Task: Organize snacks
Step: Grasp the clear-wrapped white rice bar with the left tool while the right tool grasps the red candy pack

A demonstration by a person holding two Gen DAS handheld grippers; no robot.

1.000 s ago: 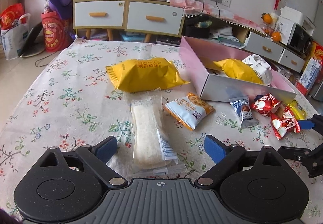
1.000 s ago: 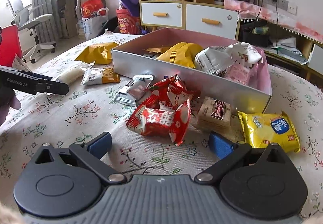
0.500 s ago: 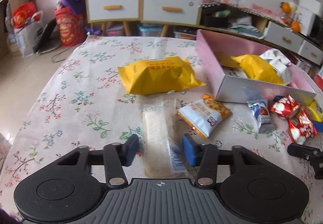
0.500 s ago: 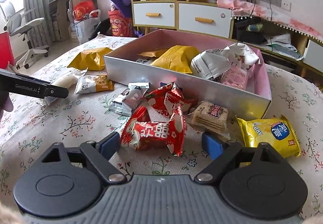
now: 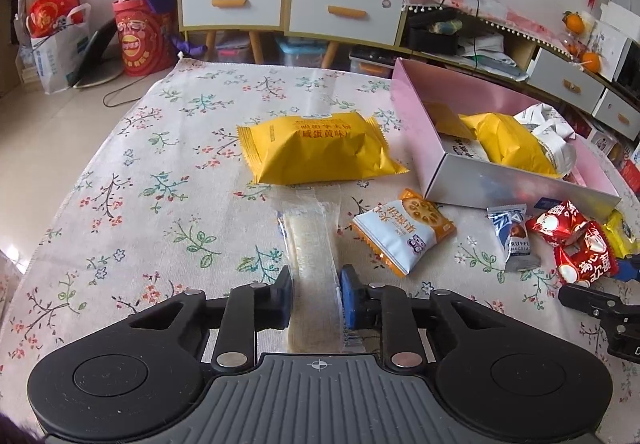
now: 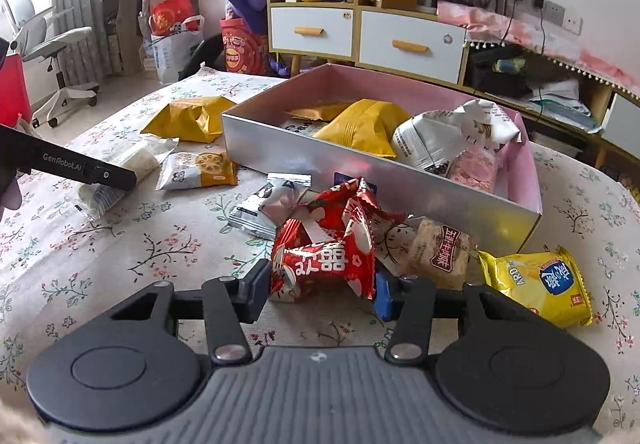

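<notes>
On the floral tablecloth (image 5: 120,179), beside the pink snack box (image 6: 400,179), my left gripper (image 5: 315,294) is clamping the long clear-wrapped pastry (image 5: 312,240) after closing, while my right gripper (image 6: 320,290), just closing, is pinching the red snack packet (image 6: 324,264) lying below the box

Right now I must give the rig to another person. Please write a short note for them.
Left hand-held gripper: jaws just closed, shut on the clear-wrapped cake.
Right hand-held gripper: jaws just closed on the red packet.
Both packets are still on the tablecloth.
Done: several snacks already in the pink box.
Left: box these two, then the big yellow bag and the other loose packets.
</notes>
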